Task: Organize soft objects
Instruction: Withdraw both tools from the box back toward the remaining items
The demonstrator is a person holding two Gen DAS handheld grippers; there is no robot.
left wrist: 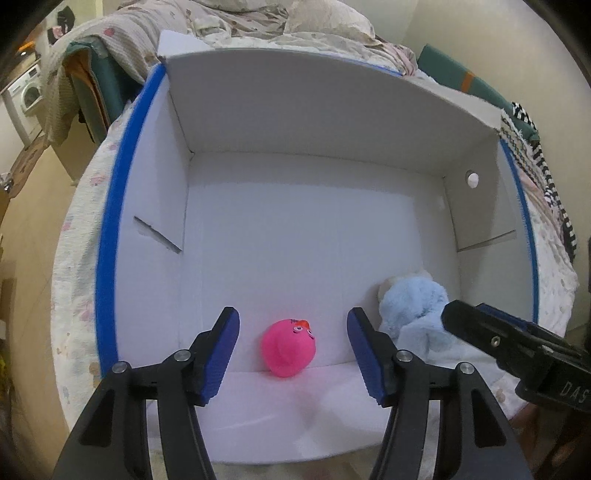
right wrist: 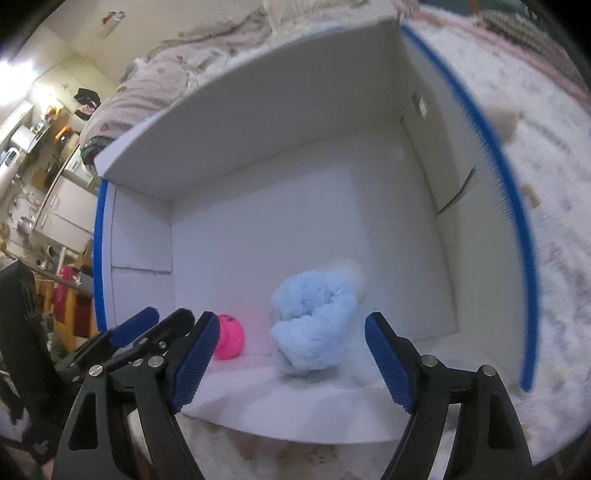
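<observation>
A white cardboard box (left wrist: 314, 122) with blue-edged side walls lies open on a bed. Inside, against the near wall, sit a pink rubber duck (left wrist: 288, 349) and a light blue plush toy (left wrist: 413, 306). My left gripper (left wrist: 293, 334) is open and empty, its fingers on either side of the duck and above it. My right gripper (right wrist: 291, 343) is open and empty just before the blue plush (right wrist: 314, 321). The duck also shows in the right wrist view (right wrist: 229, 336), beside the left gripper's fingers (right wrist: 135, 328). The right gripper's finger (left wrist: 480, 328) shows at the right of the left wrist view.
The box (right wrist: 258, 122) rests on a pale patterned bedspread (left wrist: 79, 280). Rumpled bedding (left wrist: 258, 22) lies behind the box. A striped black-and-white cloth (left wrist: 546, 177) lies to the right. A washing machine (left wrist: 26, 96) and room clutter (right wrist: 44, 155) stand beyond the bed at left.
</observation>
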